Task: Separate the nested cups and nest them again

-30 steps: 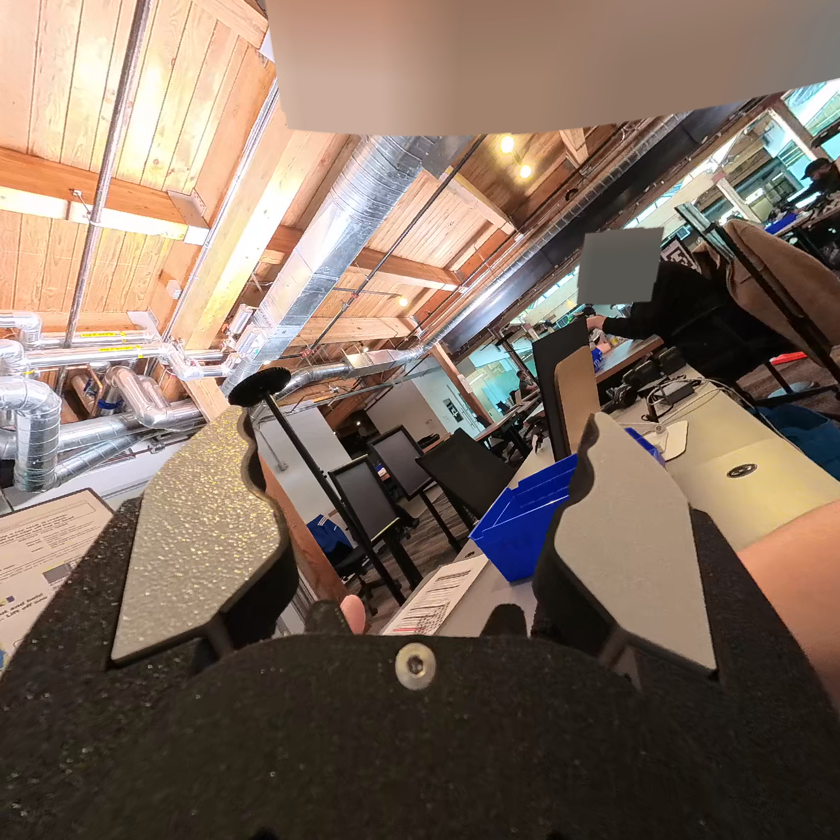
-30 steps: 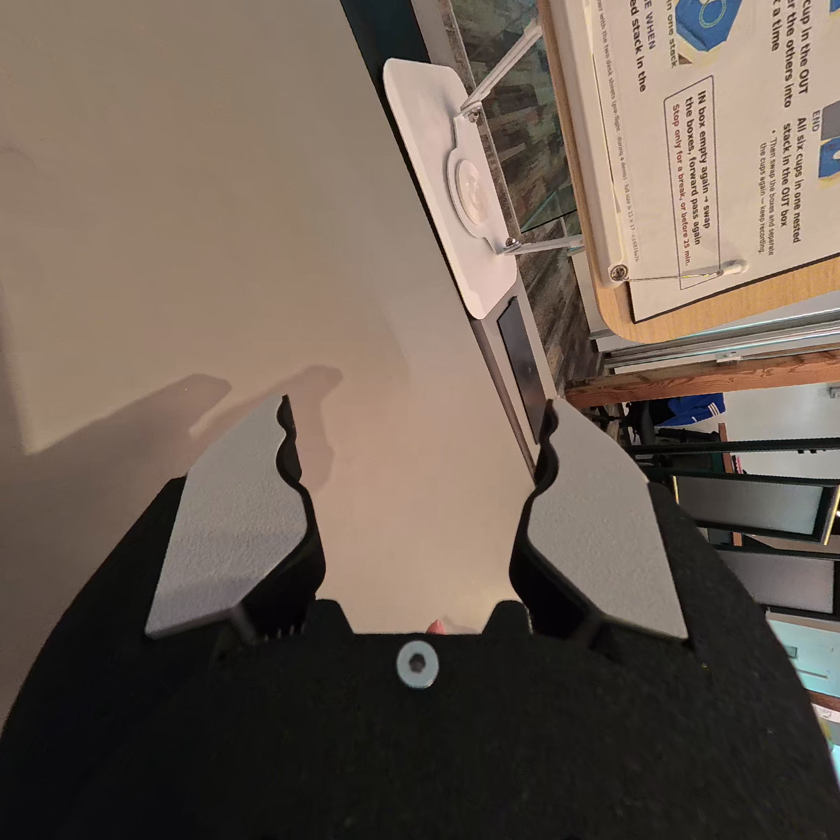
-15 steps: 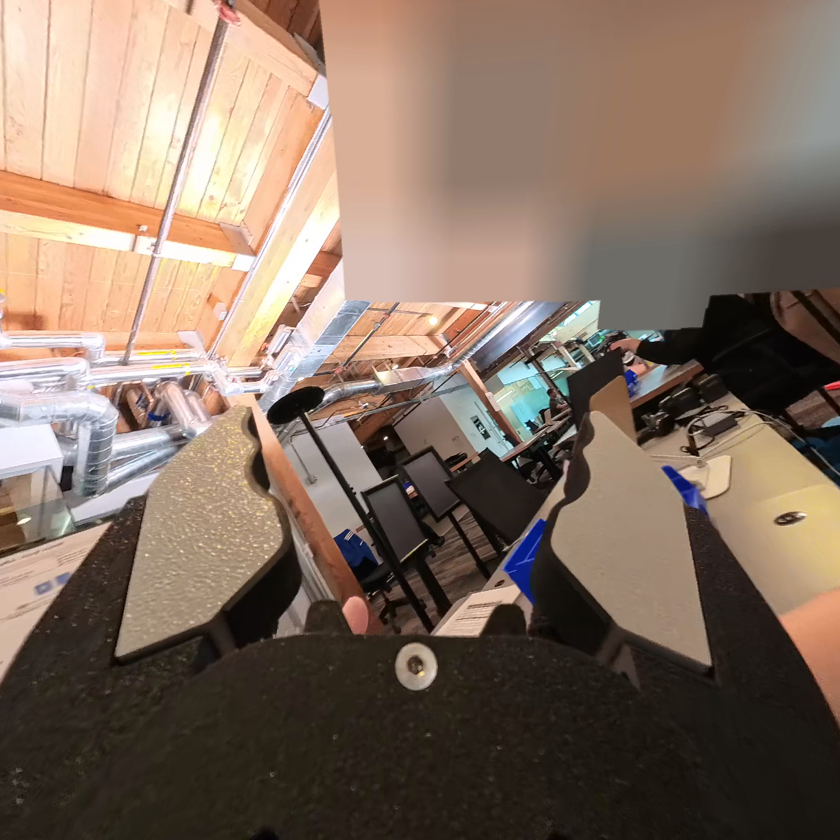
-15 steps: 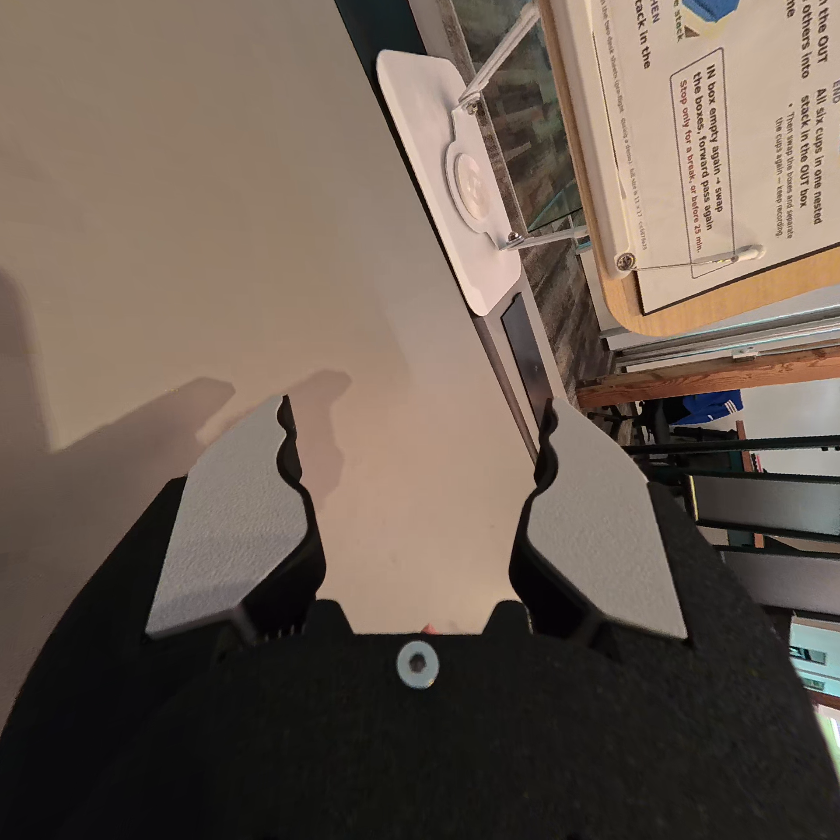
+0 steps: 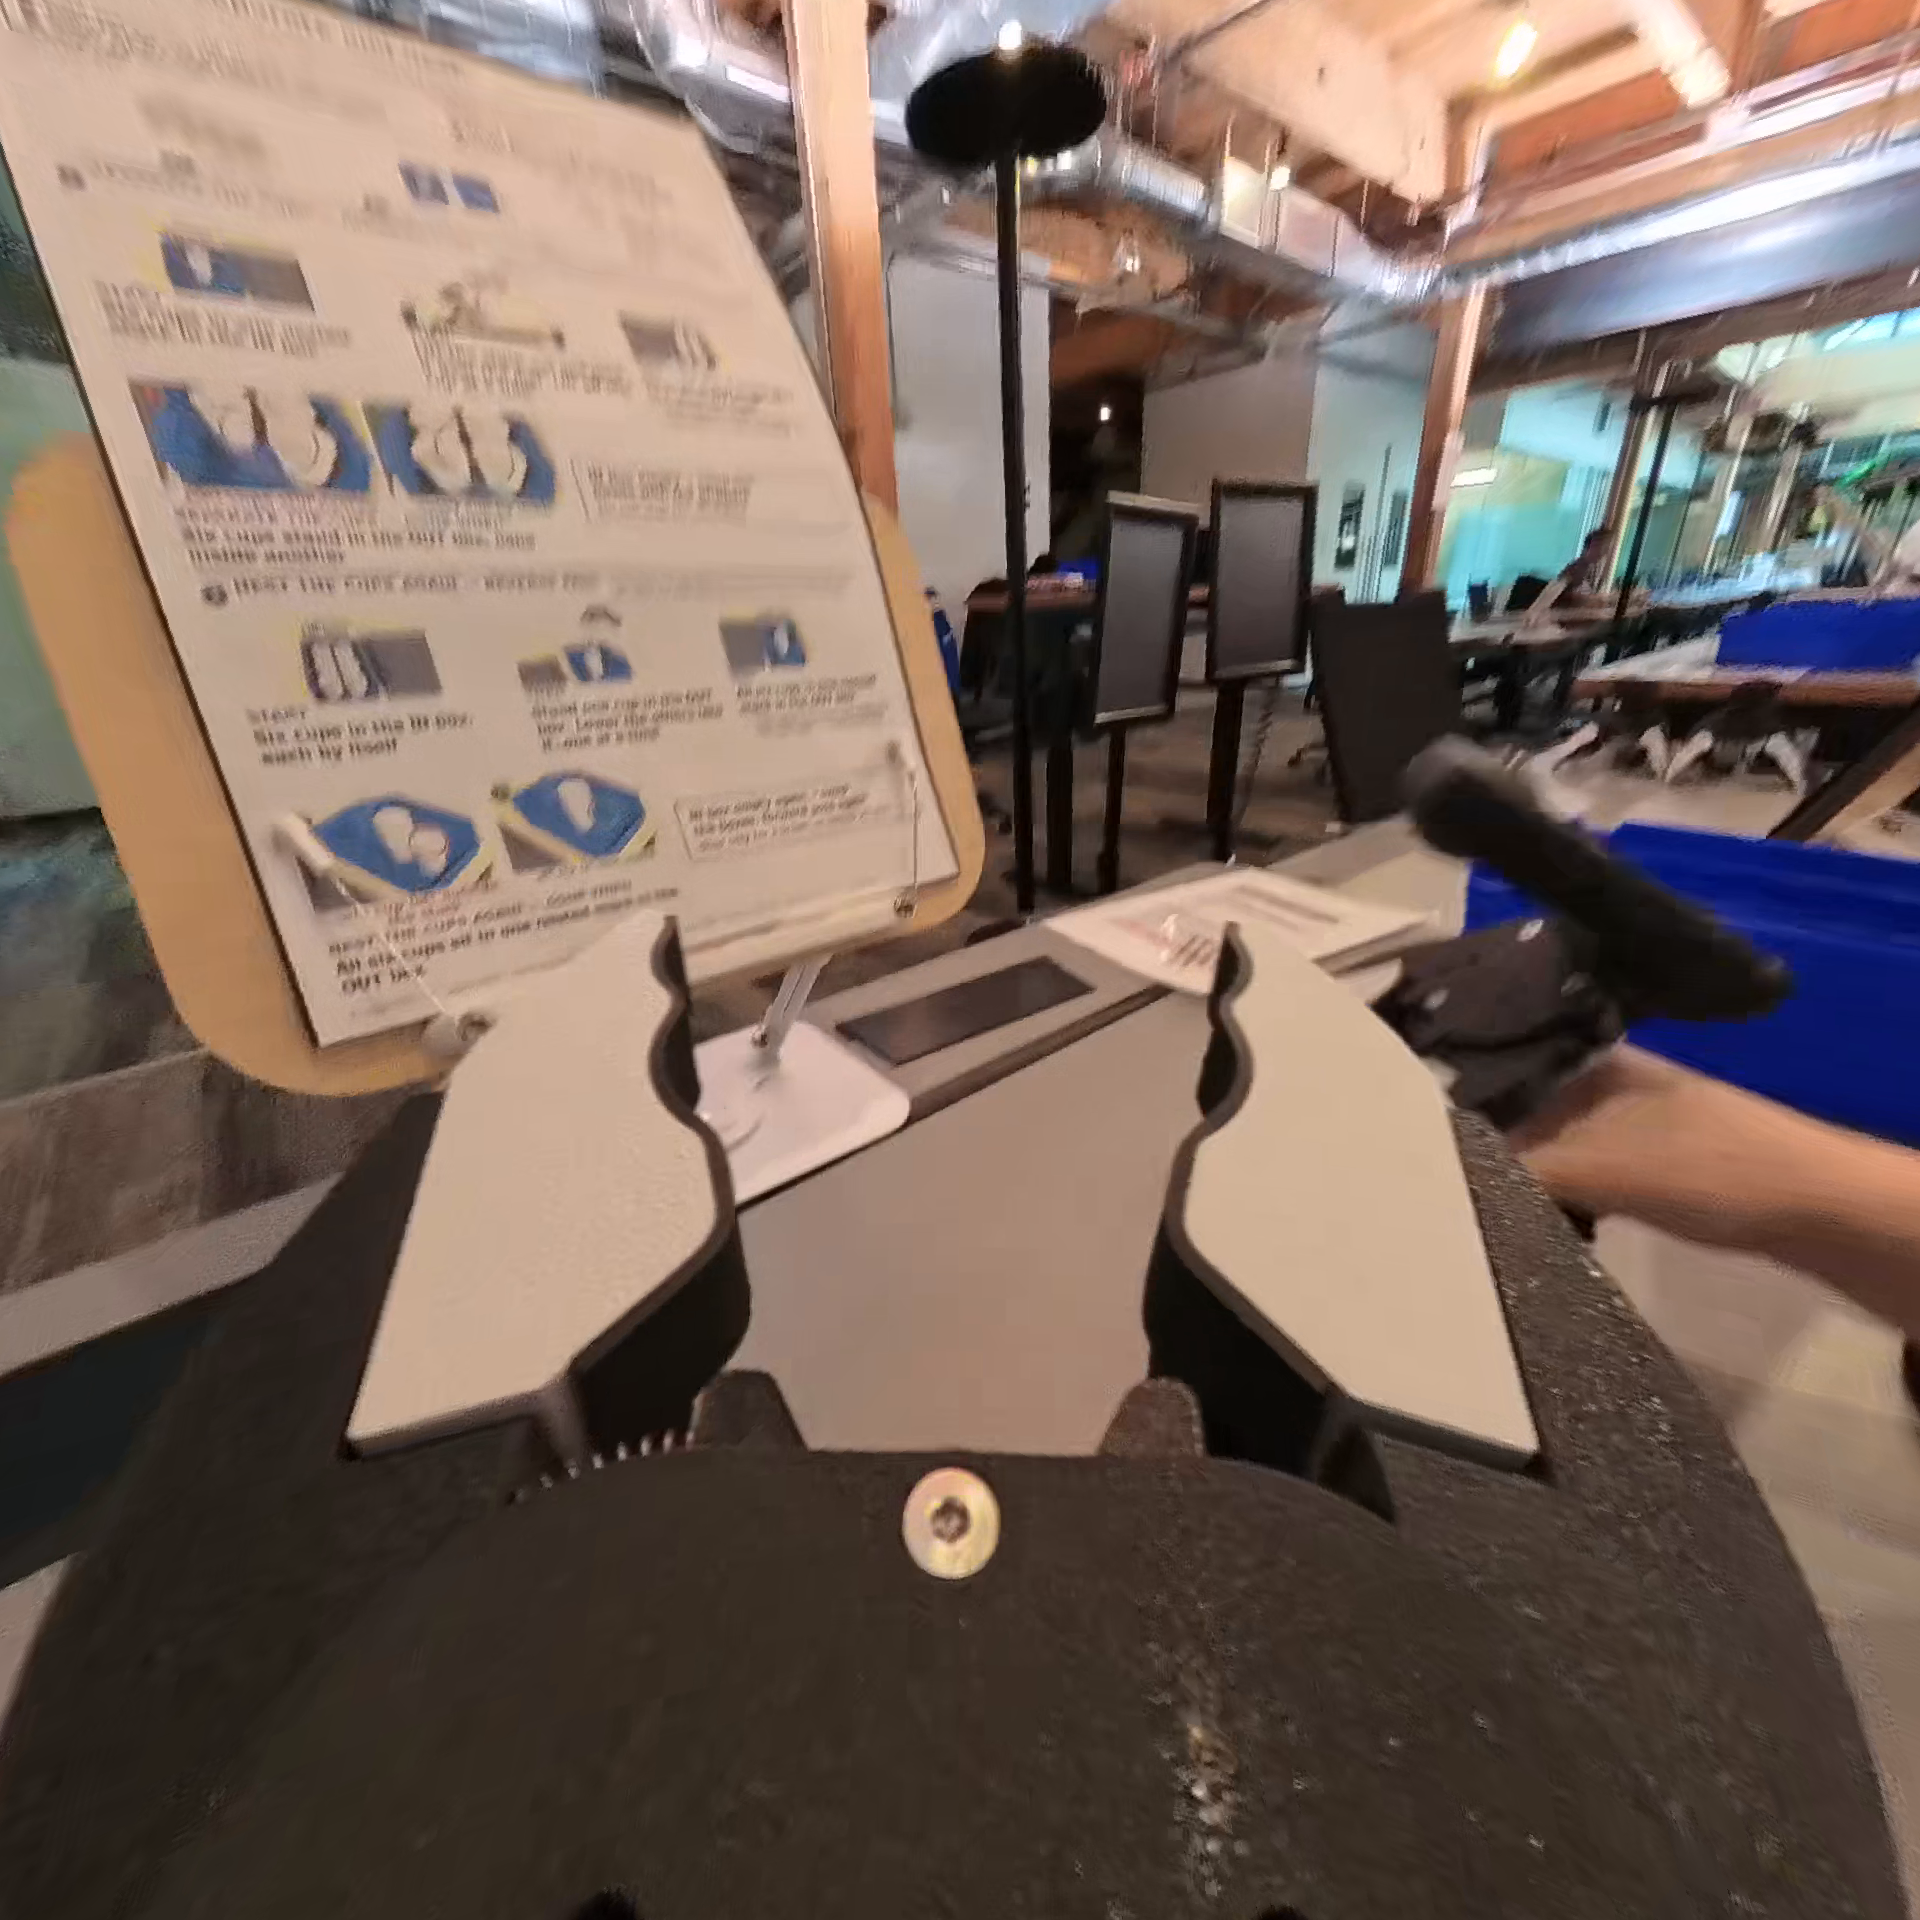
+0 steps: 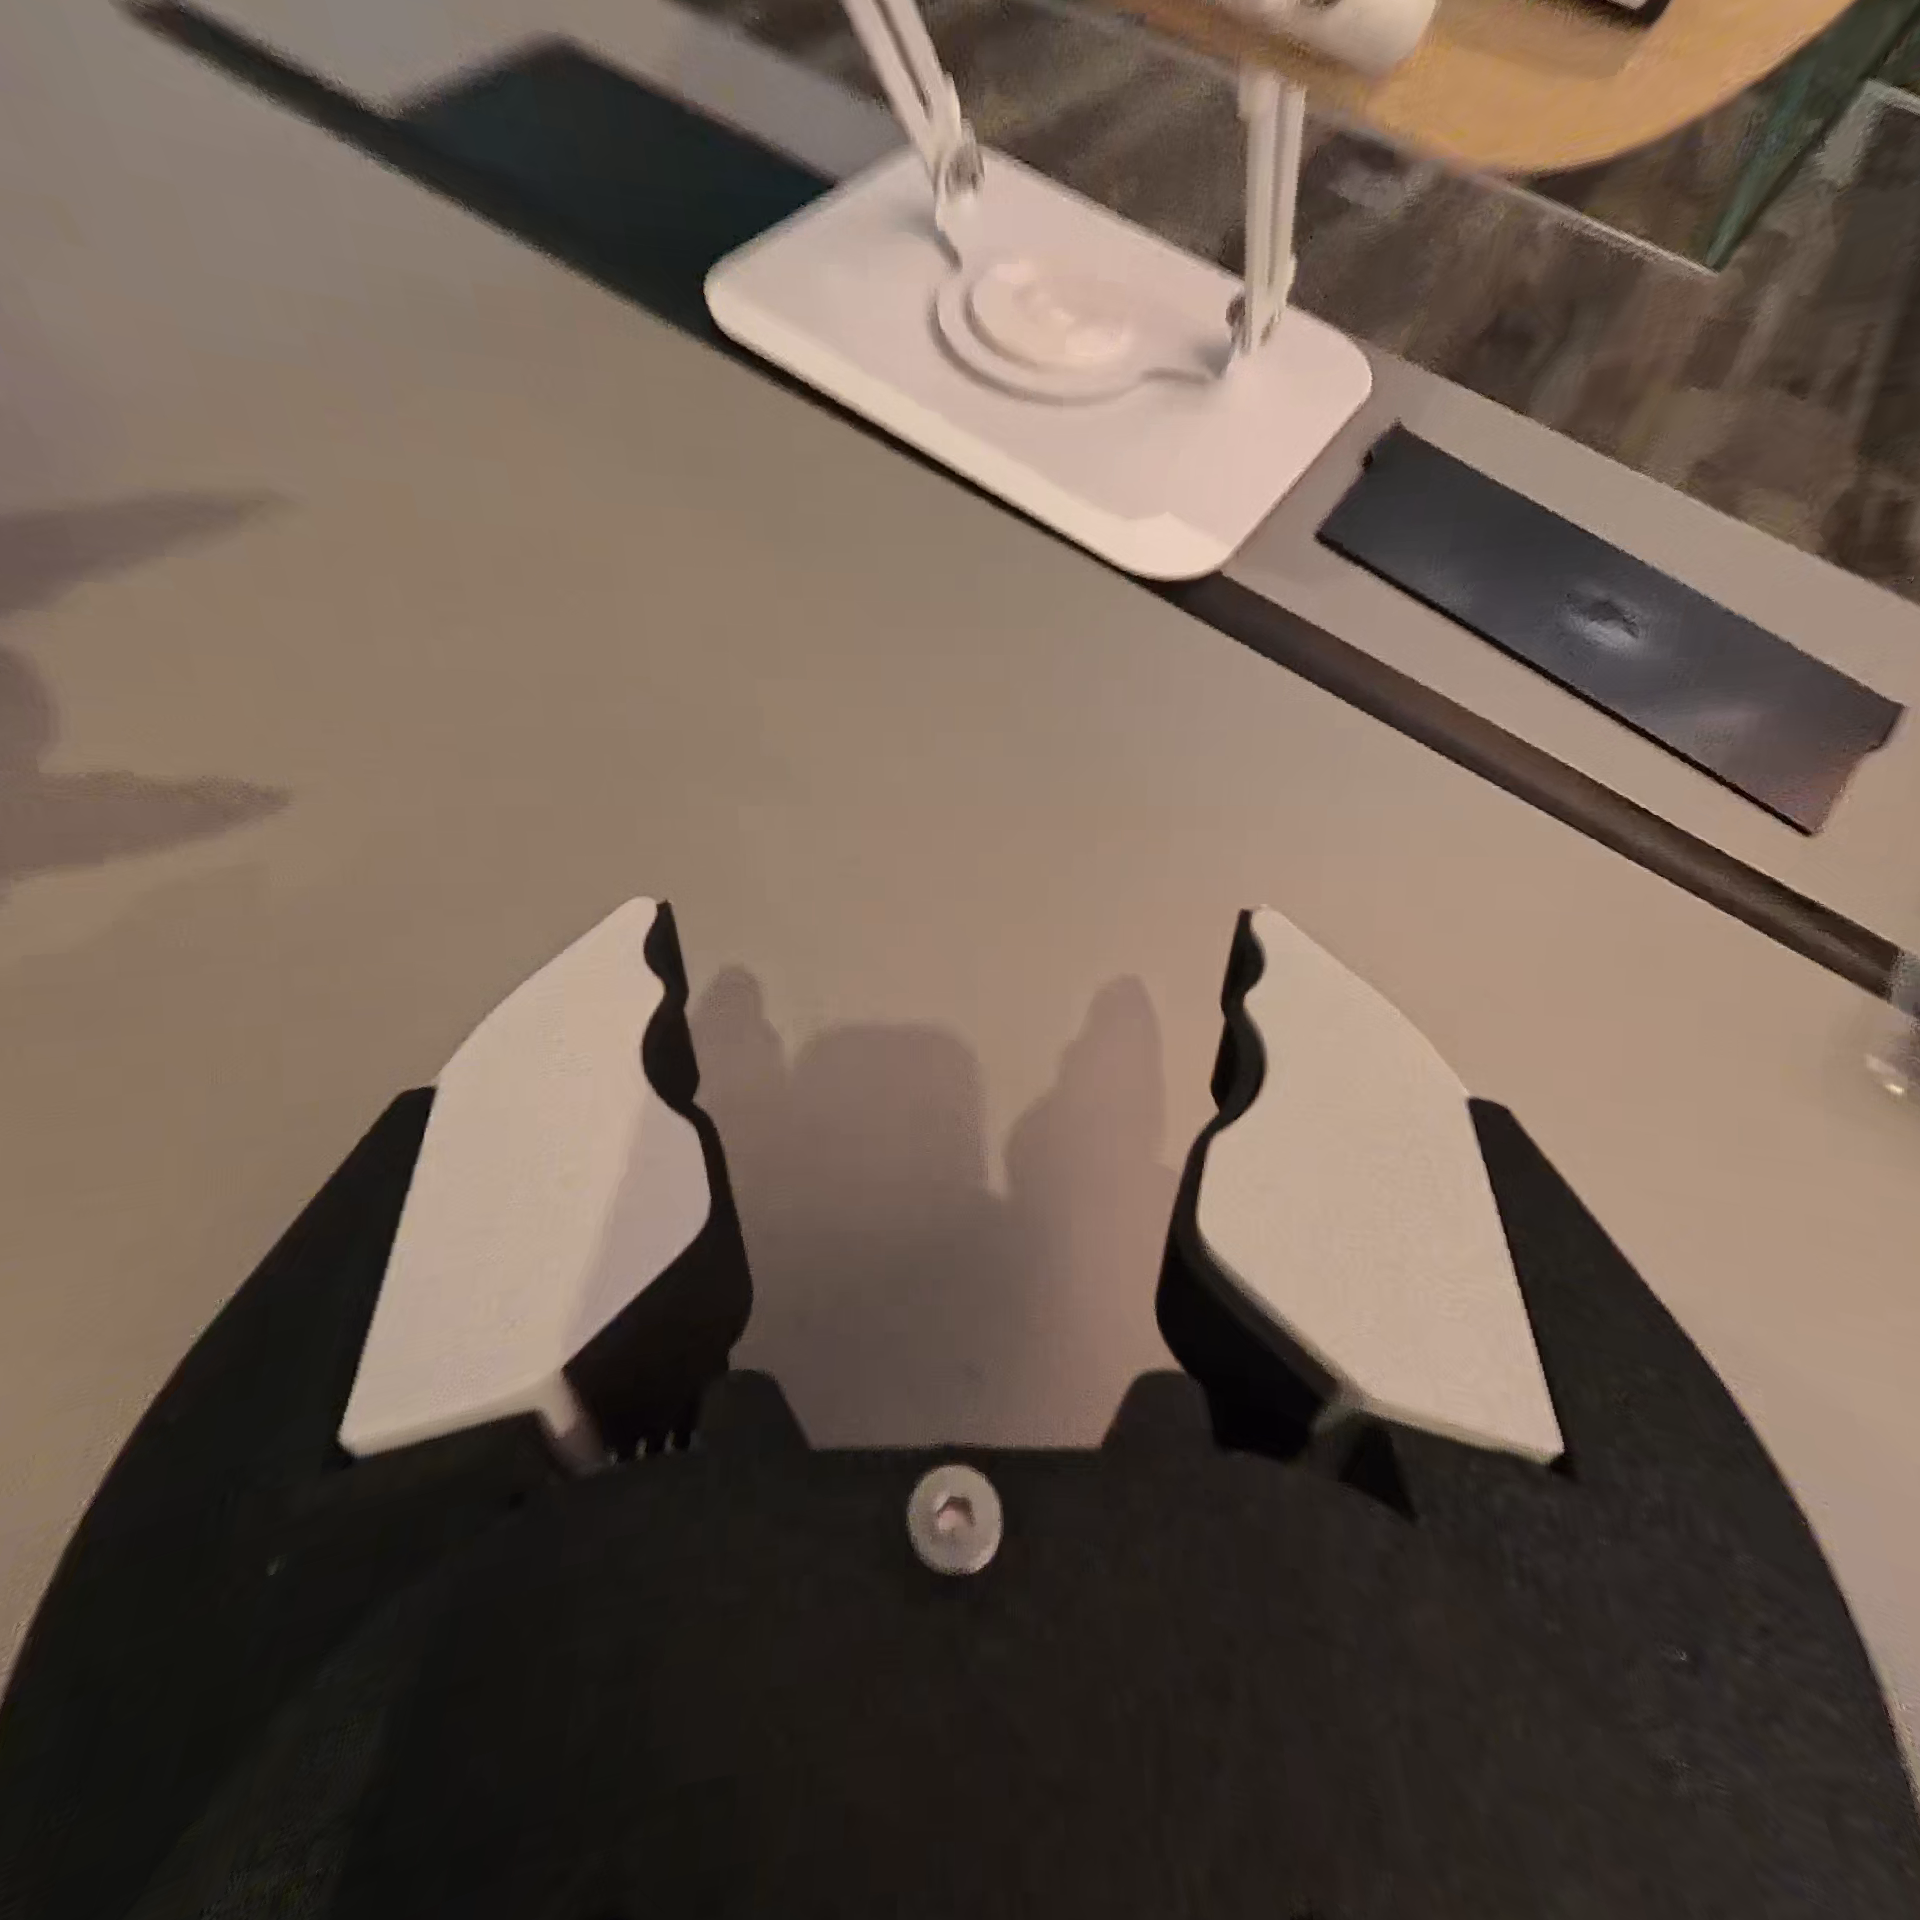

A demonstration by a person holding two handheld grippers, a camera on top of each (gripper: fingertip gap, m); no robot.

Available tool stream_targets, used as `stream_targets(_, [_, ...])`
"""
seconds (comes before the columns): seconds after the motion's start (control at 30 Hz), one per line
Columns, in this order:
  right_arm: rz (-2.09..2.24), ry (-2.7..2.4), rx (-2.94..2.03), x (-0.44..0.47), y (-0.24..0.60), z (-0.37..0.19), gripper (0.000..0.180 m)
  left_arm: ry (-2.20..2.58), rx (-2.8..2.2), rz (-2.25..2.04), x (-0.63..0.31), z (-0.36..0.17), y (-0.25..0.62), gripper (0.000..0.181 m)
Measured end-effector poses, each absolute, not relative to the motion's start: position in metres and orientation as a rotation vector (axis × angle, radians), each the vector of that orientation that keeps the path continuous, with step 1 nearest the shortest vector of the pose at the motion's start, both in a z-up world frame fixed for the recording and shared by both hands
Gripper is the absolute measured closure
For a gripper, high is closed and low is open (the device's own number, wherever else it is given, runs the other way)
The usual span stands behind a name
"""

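Note:
No cups show in either view. My left gripper [image 5: 951, 940] is open and empty, held above the grey table [image 5: 977, 1226] and facing the instruction board [image 5: 457, 540]. My right gripper [image 6: 956, 920] is open and empty, pointing down at the bare table [image 6: 520, 644] with its shadow between the fingers. The right gripper's black body [image 5: 1558, 935] also shows at the right of the left wrist view, held by a hand [image 5: 1704, 1164].
The board stands on a white base [image 6: 1039, 384] at the table's far edge, next to a black inset panel [image 6: 1600, 634]. A blue bin [image 5: 1829, 956] sits at the right, with a sheet of paper [image 5: 1236, 925] beside it. Monitors on stands and desks lie beyond.
My left gripper has swung down from facing the ceiling to level, now facing the board, and its fingers have narrowed. My right gripper has rolled upright and tipped toward the table. Both stay empty.

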State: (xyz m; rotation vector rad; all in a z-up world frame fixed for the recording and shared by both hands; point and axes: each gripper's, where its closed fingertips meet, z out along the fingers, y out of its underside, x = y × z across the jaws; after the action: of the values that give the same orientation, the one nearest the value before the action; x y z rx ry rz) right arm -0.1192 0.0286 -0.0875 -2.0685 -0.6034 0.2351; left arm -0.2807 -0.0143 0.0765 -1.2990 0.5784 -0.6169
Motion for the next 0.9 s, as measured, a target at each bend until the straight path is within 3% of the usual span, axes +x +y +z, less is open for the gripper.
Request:
stream_targets(0.07, [0.383, -0.557, -1.998, -0.122, 0.028, -0.072, 0.08, 0.623, -1.37, -0.623, -0.281, 0.056, -0.006, 0.096])
stream_targets(0.3, [0.797, -0.5, -1.704, -0.135, 0.017, -0.027, 0.09, 0.755, -1.593, -0.707, -0.27, 0.007, 0.002, 0.099])
stream_targets(0.4, [0.791, -0.553, -1.694, -0.136, 0.015, -0.036, 0.09, 0.826, -1.607, -0.774, -0.267, 0.005, -0.006, 0.116])
stream_targets(0.5, [0.844, -0.593, -1.676, -0.144, 0.011, -0.041, 0.098, 0.833, -1.589, -0.781, -0.27, 0.014, -0.009, 0.119])
stream_targets(0.67, [0.93, -0.611, -1.605, -0.153, 0.004, -0.033, 0.095, 0.803, -1.58, -0.775, -0.278, 0.016, -0.002, 0.123])
stream_targets(0.77, [0.891, -0.634, -1.55, -0.15, 0.002, -0.029, 0.105, 0.774, -1.596, -0.789, -0.281, 0.003, 0.005, 0.129])
stream_targets(0.9, [0.814, -0.63, -1.493, -0.134, 0.005, -0.026, 0.146, 0.785, -1.595, -0.756, -0.282, -0.014, 0.01, 0.138])
